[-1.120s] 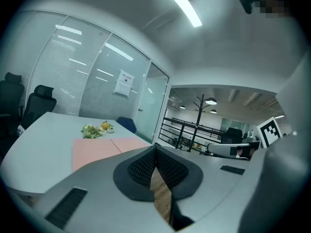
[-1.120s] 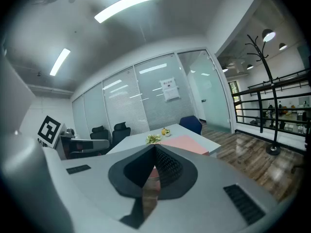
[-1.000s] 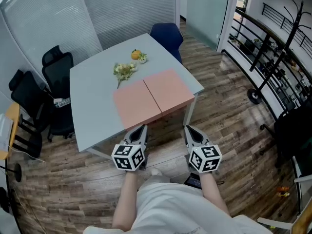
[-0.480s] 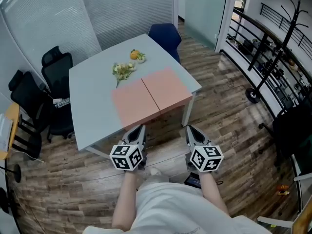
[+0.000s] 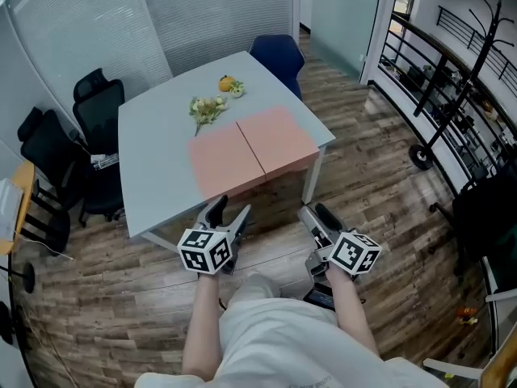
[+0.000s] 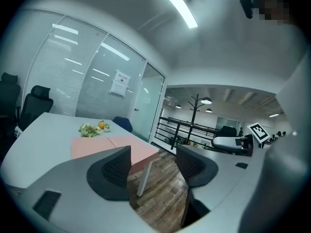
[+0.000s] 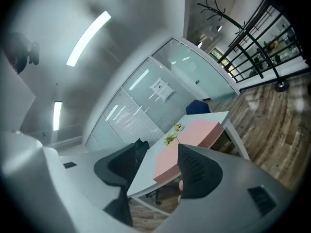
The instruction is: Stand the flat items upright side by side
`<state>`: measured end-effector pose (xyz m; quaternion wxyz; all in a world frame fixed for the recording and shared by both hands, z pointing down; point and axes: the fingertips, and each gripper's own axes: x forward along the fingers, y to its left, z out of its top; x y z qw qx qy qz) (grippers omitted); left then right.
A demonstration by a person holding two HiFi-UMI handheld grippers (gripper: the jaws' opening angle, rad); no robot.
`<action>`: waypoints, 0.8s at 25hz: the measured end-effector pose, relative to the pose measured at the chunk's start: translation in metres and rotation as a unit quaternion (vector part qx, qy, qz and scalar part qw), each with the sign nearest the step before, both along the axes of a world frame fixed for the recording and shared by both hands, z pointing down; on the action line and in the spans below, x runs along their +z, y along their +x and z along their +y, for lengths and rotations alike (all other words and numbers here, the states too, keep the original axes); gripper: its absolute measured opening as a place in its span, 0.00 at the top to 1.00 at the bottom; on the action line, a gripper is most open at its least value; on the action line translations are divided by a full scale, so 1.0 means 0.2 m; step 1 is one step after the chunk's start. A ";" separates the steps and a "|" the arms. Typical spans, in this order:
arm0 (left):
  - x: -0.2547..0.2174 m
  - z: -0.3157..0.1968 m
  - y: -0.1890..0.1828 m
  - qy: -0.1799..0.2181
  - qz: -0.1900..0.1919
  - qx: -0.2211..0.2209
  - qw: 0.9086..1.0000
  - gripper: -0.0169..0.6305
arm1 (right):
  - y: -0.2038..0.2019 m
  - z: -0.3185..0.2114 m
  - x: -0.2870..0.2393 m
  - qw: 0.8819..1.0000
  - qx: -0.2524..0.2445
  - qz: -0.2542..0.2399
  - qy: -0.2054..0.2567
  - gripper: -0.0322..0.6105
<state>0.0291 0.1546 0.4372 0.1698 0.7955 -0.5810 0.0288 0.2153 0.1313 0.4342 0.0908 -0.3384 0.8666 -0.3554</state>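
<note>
- Pale grey square table [image 5: 153,168]: two flat pink rectangular panels [image 5: 226,164] lie side by side at its near edge.
- Left tool [image 5: 229,209], right tool [image 5: 315,213] — jaws just opened, empty, short of the table.

Bright, even indoor light, ceiling light strip [image 6: 175,6] blown out white in the left gripper view, soft shadow under the bench [image 5: 153,160], both gripper views fisheye-bent with dark vignetted corners, wooden floor [image 7: 277,115] smeared at the right gripper view's edge.

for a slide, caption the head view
Left gripper, right gripper, jaws just opened, empty, before two flat pink boxes on table
</note>
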 end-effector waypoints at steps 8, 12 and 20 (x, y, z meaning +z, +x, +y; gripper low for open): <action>0.10 -0.06 0.07 -0.021 0.002 0.011 1.000 0.55 | 0.08 -0.05 0.15 0.999 0.011 -0.005 -0.044 0.53; 0.17 -0.21 0.09 -0.034 0.008 0.014 0.999 0.55 | 0.14 -0.17 0.23 0.998 0.023 -0.008 -0.065 0.53; 0.30 -0.66 0.14 -0.068 0.008 0.028 0.997 0.55 | 0.22 -0.56 0.39 0.994 0.032 -0.007 -0.108 0.51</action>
